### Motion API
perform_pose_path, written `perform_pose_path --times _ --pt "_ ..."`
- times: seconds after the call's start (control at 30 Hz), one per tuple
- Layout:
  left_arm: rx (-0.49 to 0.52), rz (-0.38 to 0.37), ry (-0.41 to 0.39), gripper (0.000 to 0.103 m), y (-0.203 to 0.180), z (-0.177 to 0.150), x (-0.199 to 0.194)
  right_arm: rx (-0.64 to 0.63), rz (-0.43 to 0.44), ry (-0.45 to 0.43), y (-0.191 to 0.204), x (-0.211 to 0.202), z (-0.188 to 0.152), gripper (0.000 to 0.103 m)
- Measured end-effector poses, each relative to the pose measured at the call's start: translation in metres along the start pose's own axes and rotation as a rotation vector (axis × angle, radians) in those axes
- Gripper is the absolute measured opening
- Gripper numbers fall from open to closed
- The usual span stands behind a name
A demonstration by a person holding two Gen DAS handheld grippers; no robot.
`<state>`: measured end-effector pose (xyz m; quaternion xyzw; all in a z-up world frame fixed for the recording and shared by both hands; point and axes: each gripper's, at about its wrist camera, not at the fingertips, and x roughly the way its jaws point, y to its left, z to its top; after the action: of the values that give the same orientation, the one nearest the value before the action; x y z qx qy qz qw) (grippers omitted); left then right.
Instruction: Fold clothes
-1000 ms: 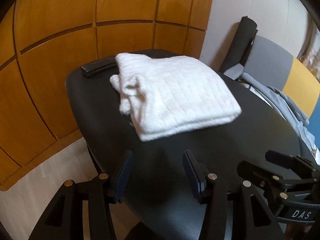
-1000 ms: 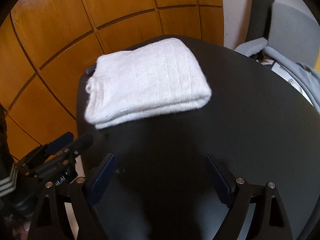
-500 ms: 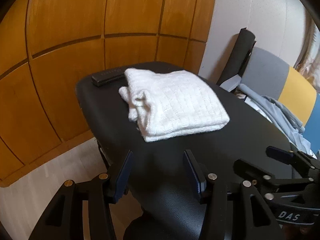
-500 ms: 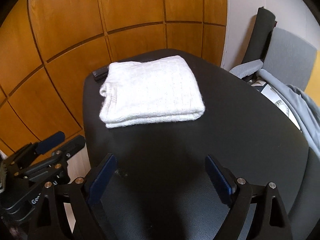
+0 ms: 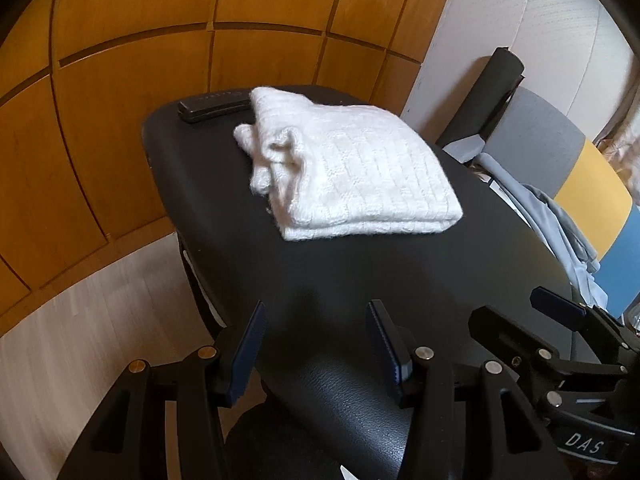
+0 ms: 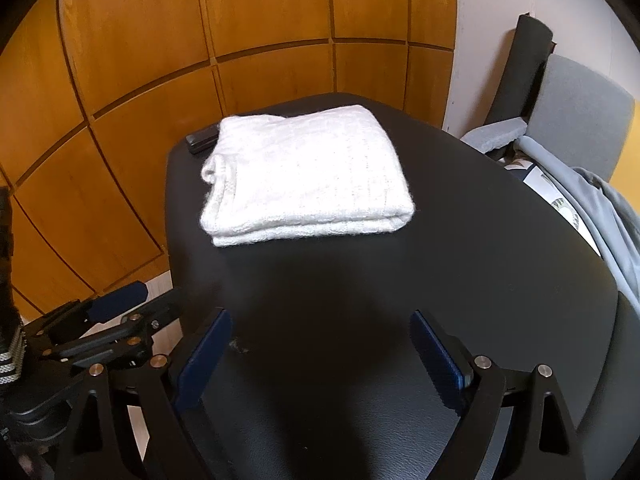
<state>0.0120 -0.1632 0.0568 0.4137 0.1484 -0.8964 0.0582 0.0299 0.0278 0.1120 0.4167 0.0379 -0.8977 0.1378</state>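
Both grippers have backed off from the white sweater [image 6: 302,172], which sits smaller in view now. I see it folded at the far end of the black table [image 6: 460,264], touching a black remote [image 5: 214,104]. Left gripper [image 5: 318,344] released, nothing between jaws. Right gripper [image 6: 320,354] spread wide, empty.

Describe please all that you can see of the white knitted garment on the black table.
The white knitted garment looks like soft, fluffy wool with a ribbed pattern. It is folded into a thick, roughly rectangular stack of several layers, with bunched edges on its left side. It lies flat on the black table, near the far corner by the wood-panelled wall. A dark, flat object lies right against its far left corner. Neither gripper touches it.
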Motion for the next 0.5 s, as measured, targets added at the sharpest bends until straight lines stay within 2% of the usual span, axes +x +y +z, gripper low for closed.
perform_pose_path --times 0.13,0.2,0.27,0.33,0.43,0.5 --pt "0.009 0.036 0.006 0.054 -0.002 0.0 0.001 -0.002 0.002 0.006 0.001 0.003 0.0 0.091" --pt "-0.001 0.077 0.002 0.058 -0.003 0.0 0.0 0.001 0.002 0.008 0.001 0.005 0.0 0.091" --pt "-0.017 0.153 -0.042 0.063 -0.003 -0.003 -0.006 0.006 0.006 0.009 0.0 0.006 -0.001 0.091" --pt "0.0 0.191 -0.081 0.063 -0.006 -0.006 -0.011 0.004 0.006 0.009 0.0 0.006 -0.002 0.091" --pt "-0.009 0.165 -0.061 0.063 -0.004 -0.006 -0.009 0.002 0.008 0.01 0.0 0.006 -0.002 0.091" --pt "0.004 0.19 -0.067 0.063 -0.005 -0.007 -0.009 0.008 0.011 0.012 -0.001 0.006 -0.002 0.091"
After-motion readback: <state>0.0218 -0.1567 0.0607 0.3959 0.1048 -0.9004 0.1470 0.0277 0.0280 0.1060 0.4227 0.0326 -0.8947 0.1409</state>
